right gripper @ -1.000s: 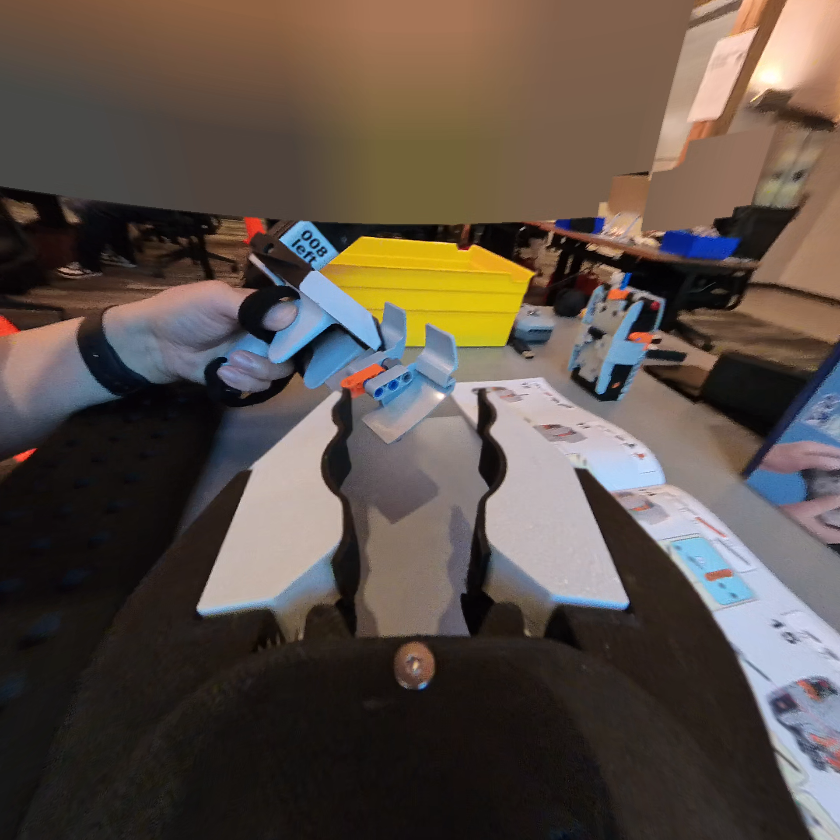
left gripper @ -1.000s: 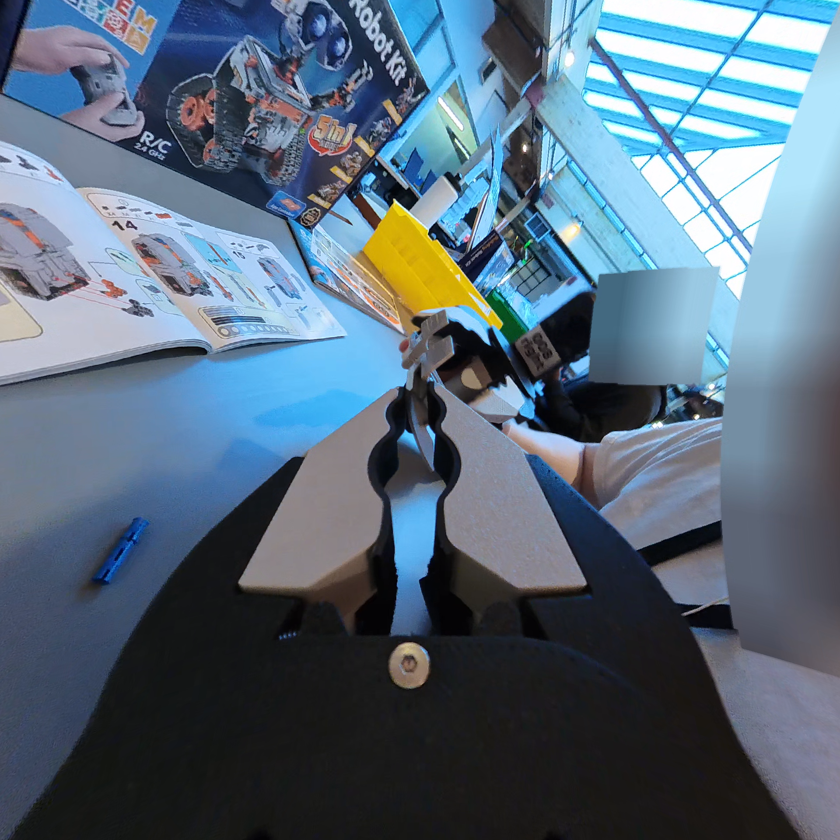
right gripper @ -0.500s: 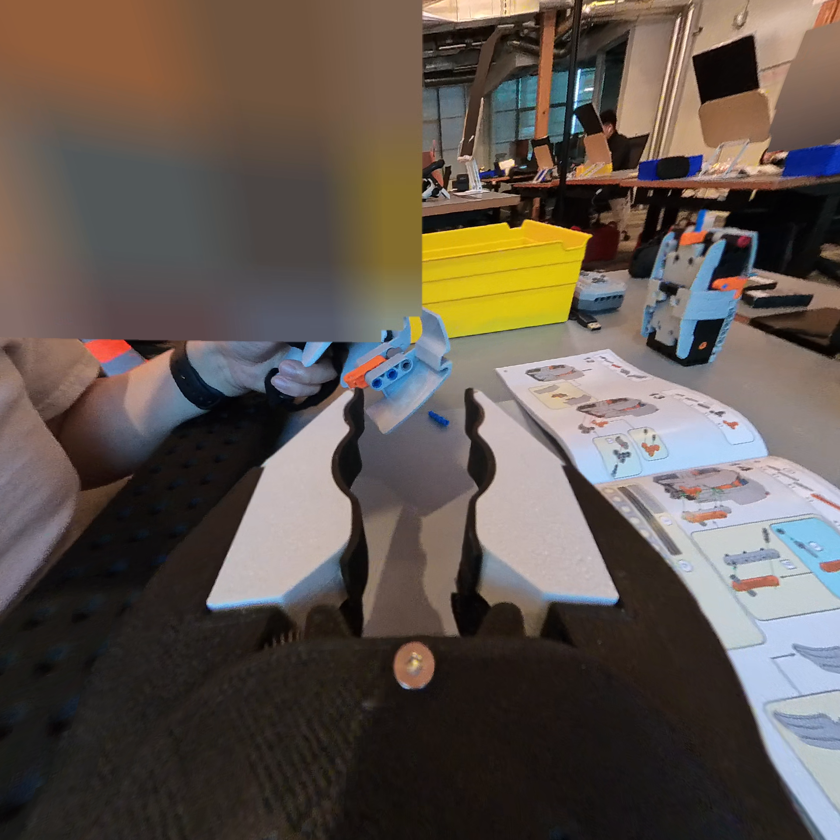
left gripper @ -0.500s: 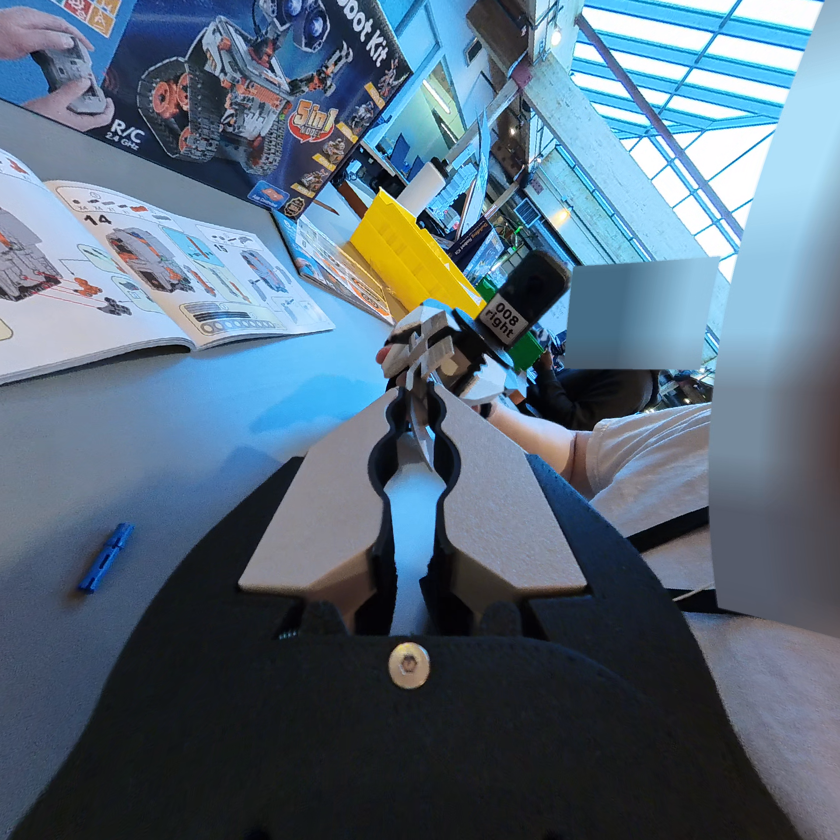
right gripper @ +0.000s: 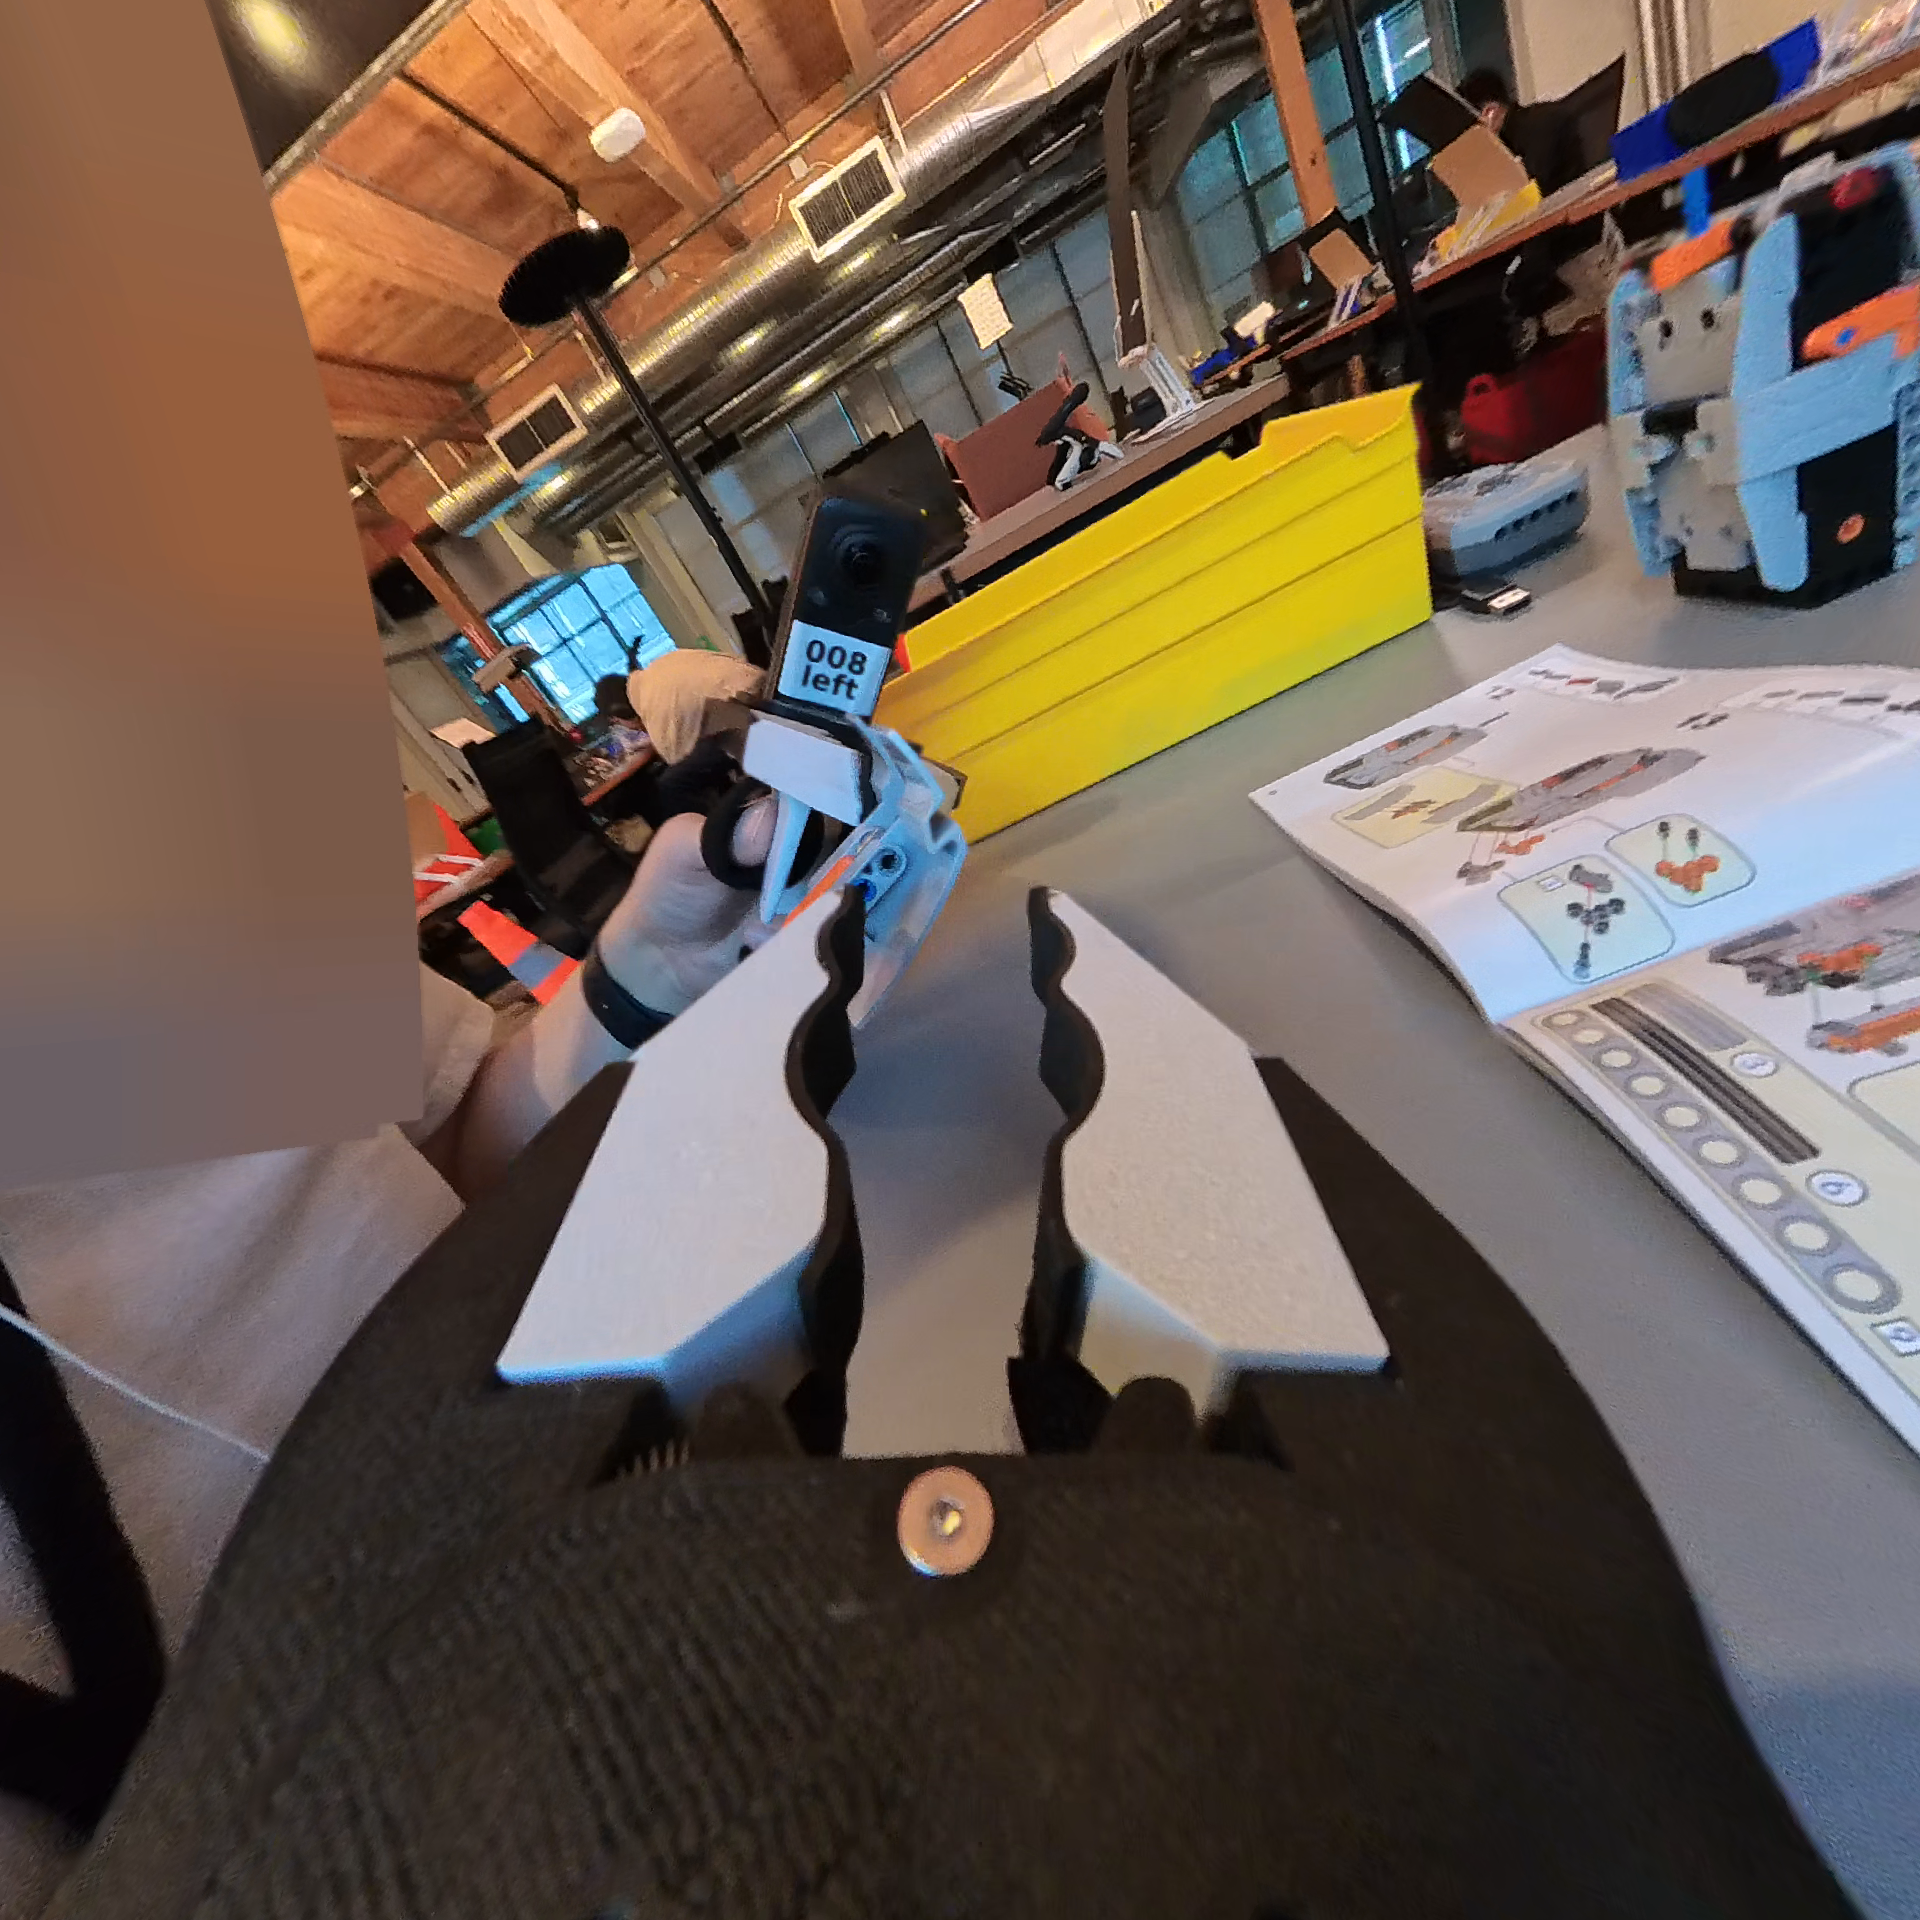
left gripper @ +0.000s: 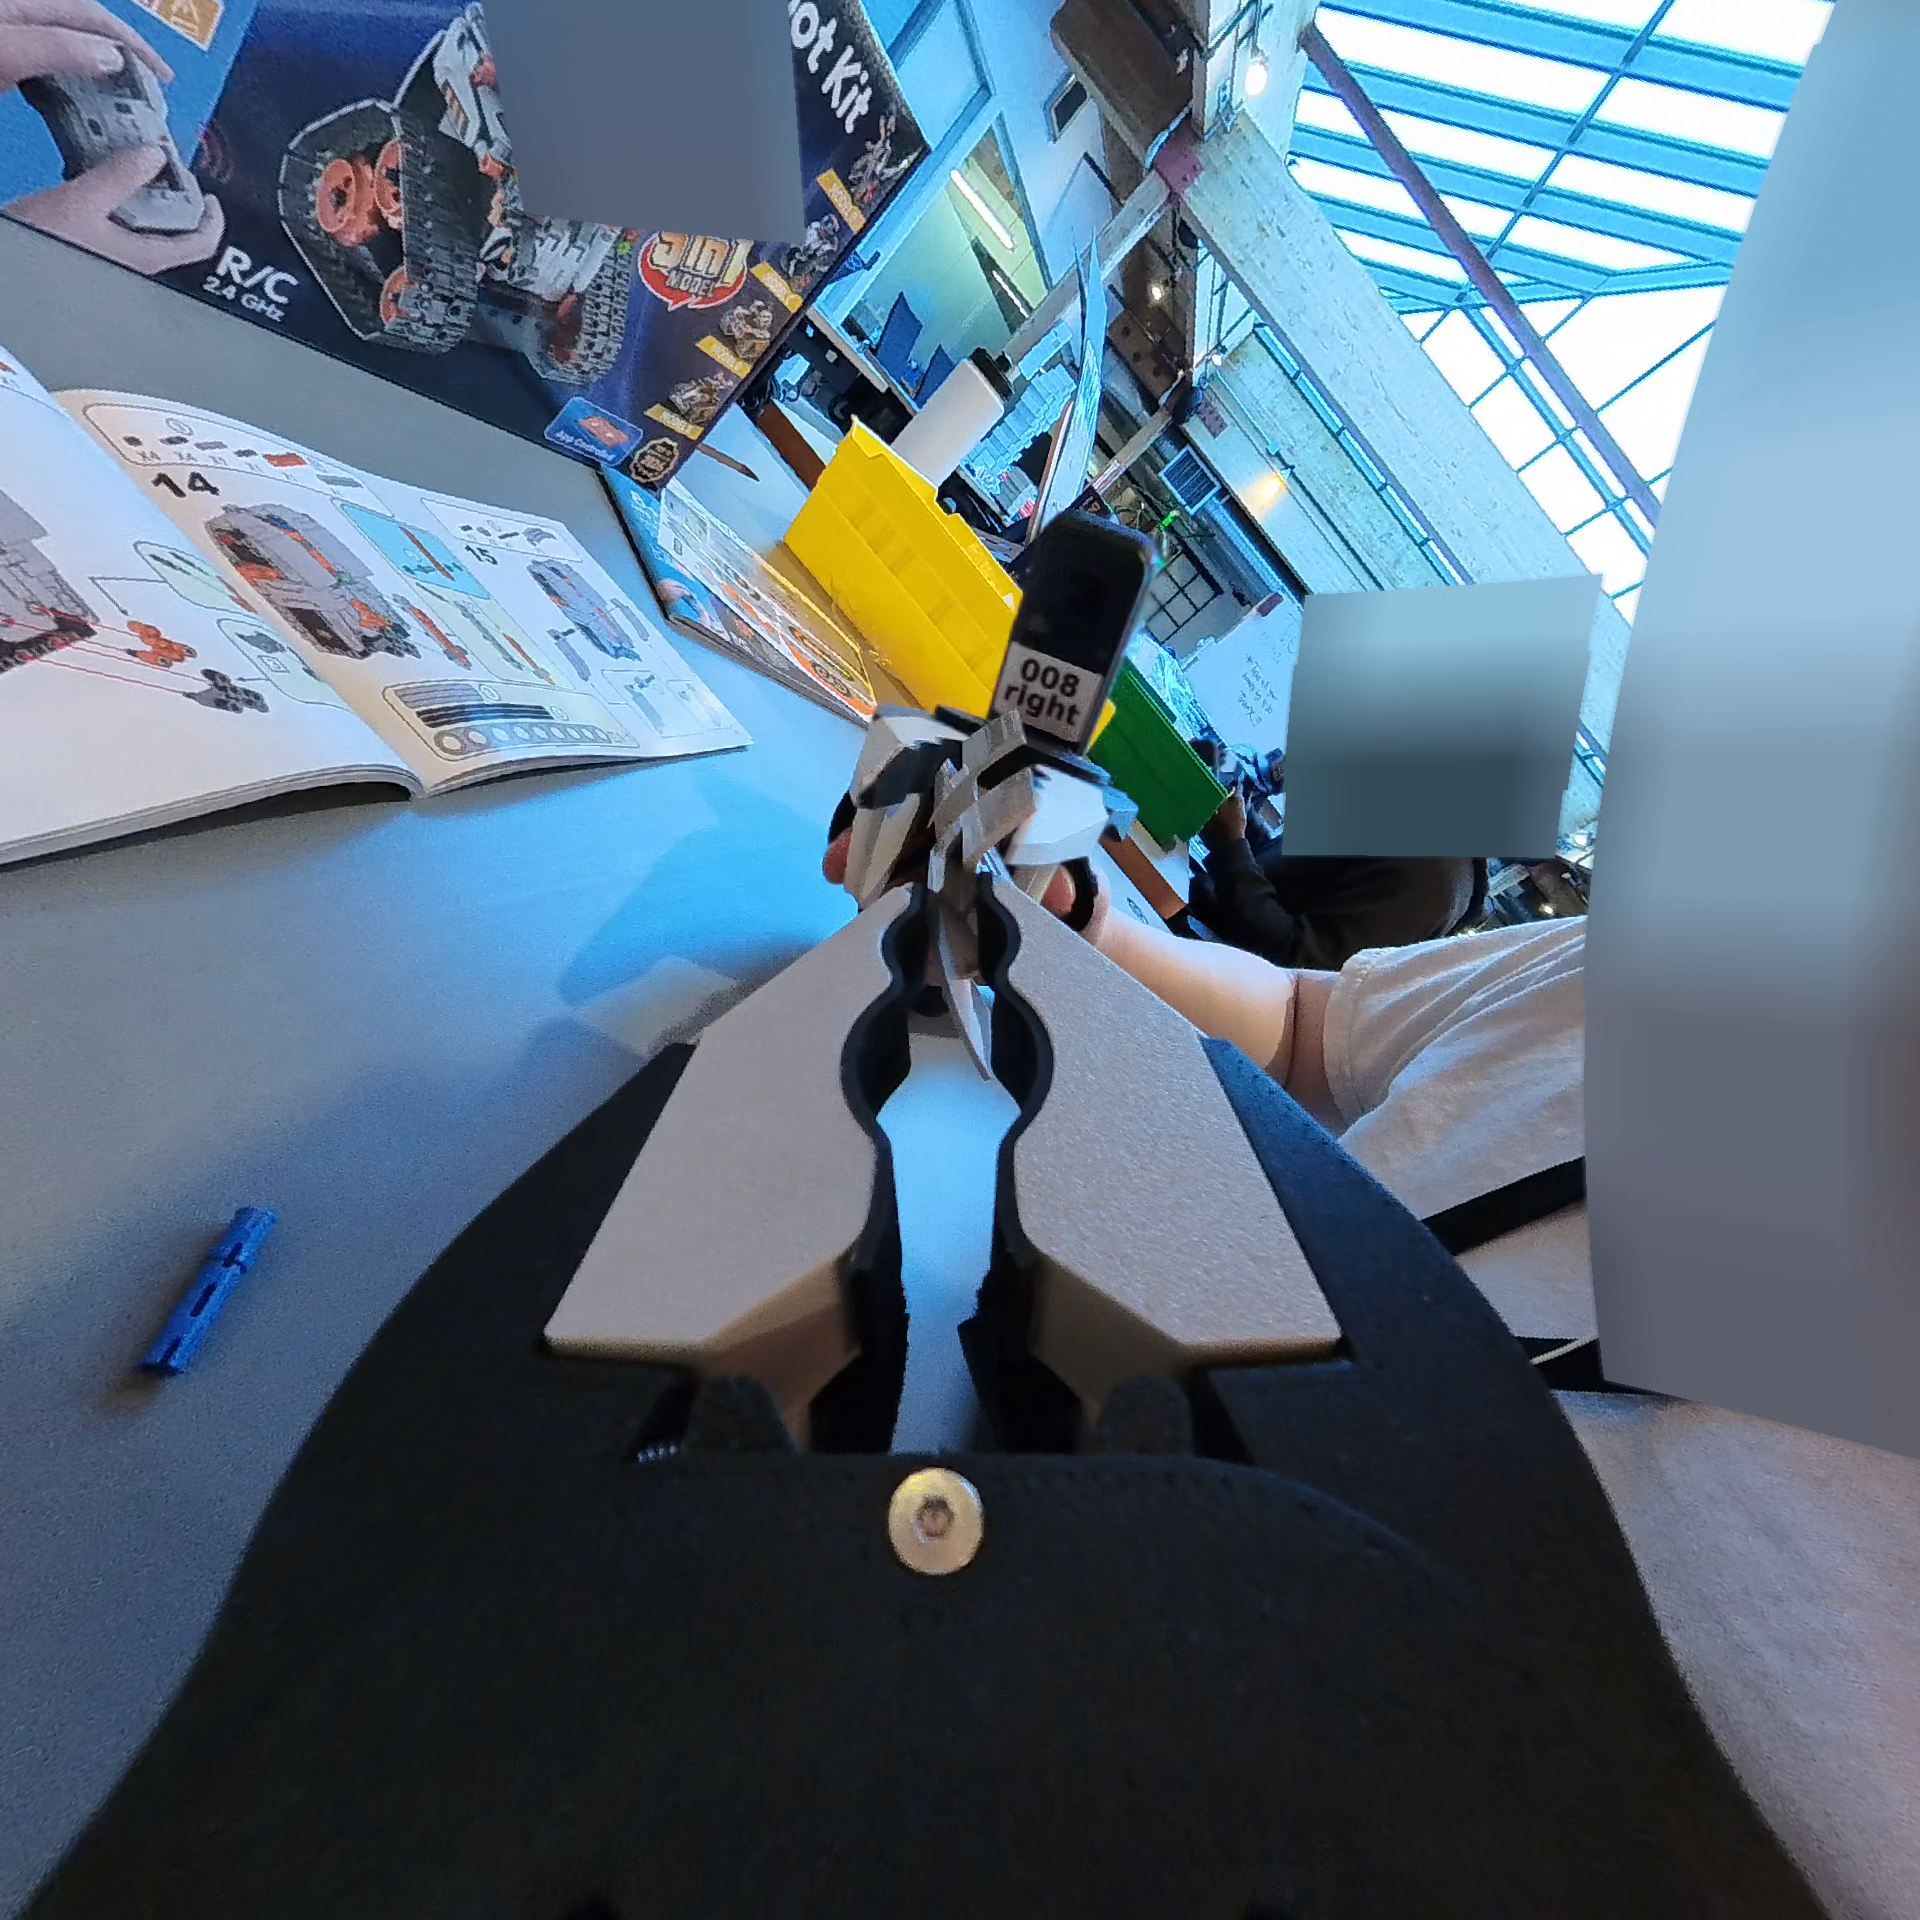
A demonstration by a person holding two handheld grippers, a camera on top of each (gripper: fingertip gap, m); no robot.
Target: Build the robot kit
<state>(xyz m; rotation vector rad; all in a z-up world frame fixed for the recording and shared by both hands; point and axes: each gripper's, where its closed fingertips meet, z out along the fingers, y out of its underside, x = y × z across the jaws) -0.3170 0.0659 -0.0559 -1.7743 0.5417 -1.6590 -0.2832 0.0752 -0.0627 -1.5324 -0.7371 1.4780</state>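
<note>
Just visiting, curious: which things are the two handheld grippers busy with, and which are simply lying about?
In use: left gripper, shut on a small grey plastic block piece with orange trim; right gripper, open, just beside it.
Lying about: small blue plastic pin; open paper instruction booklet; yellow plastic bin; grey-and-black block model; dark printed cardboard box.

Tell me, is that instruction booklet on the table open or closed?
Open. The instruction booklet lies spread flat on the grey table, two illustrated pages showing beside its centre fold.
</note>
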